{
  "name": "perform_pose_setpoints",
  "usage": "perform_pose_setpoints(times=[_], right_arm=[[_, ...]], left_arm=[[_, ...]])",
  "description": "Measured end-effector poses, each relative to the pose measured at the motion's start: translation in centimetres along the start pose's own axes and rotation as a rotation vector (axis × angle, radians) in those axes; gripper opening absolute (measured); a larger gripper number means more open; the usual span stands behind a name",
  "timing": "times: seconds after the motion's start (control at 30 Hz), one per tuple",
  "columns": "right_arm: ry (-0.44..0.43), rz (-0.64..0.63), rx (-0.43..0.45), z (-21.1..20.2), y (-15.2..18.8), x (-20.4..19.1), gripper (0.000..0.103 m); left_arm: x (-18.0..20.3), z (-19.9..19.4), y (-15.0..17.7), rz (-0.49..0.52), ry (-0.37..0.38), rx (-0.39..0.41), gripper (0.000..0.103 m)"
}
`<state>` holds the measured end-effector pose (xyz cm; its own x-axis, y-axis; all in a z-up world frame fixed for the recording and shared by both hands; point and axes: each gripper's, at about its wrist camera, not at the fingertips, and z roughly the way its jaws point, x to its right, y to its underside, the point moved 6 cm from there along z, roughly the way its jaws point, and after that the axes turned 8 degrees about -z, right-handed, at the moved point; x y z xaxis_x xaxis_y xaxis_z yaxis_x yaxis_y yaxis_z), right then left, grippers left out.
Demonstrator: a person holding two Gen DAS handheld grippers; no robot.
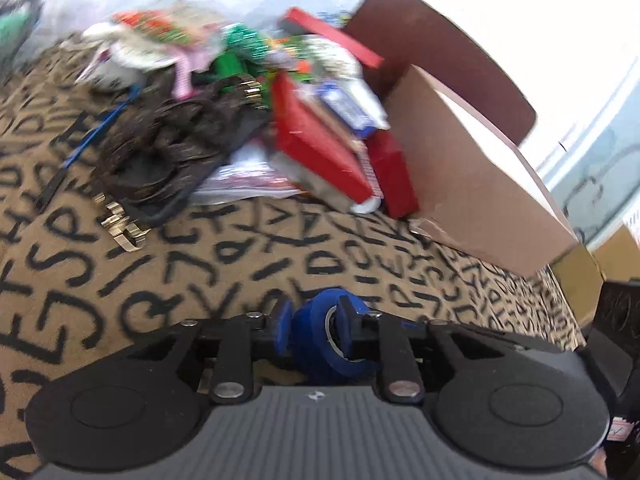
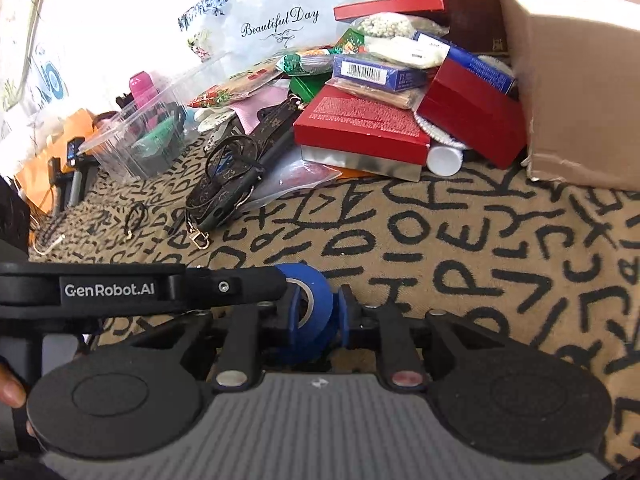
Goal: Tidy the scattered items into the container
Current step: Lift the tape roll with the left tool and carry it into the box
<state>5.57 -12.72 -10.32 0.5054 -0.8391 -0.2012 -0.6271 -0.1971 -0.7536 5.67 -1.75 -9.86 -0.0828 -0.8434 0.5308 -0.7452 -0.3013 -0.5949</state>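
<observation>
- Blue tape roll: one, clamped between both grippers above the letter-print cloth.
- Left gripper clenched on the roll; right gripper likewise.
- Cardboard box: one, at right, contents hidden.
- Red boxes: three, piled beside it.
- Clear plastic tub: one, holding green item.

i'm looking at a home, somewhere lived-in. a tan cloth printed with black letters covers the surface. piled on it are household odds and ends: red gift boxes, a patterned strap, snack packets, a clear plastic tub. a cardboard box stands beside the heap, with a floral "beautiful day" bag behind.
</observation>
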Motion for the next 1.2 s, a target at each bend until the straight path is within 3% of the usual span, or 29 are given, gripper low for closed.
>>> perform_pose_setpoints(times=[0.3,0.57,0.7,0.9,1.2], right_arm=[[0.147,-0.003,0.095,-5.9,-1.1,4.0,0.017],[0.286,-0.019,0.274,-11.3,-6.4,8.3,0.017],[0.352,-0.021,0.345,-12.5,-9.3,10.8,0.017],[0.355,0.095,0.352,-12.0,-11.2,16.1,0.017],[0.458,0.091,0.287,-9.9,-10.7,20.9,0.017]], left_arm=[[7.7,1.2,-1.3,0.153,0.158,0.011,0.023],[15.2,2.0,-6.1,0.232,0.312,0.107,0.025],[18.3,3.9,-8.8,0.268,0.356,0.106,0.025],[20.4,8.3,-10.7,0.248,0.368,0.031,0.025],[22.3,14.5,-10.3,0.22,0.307,-0.055,0.022]])
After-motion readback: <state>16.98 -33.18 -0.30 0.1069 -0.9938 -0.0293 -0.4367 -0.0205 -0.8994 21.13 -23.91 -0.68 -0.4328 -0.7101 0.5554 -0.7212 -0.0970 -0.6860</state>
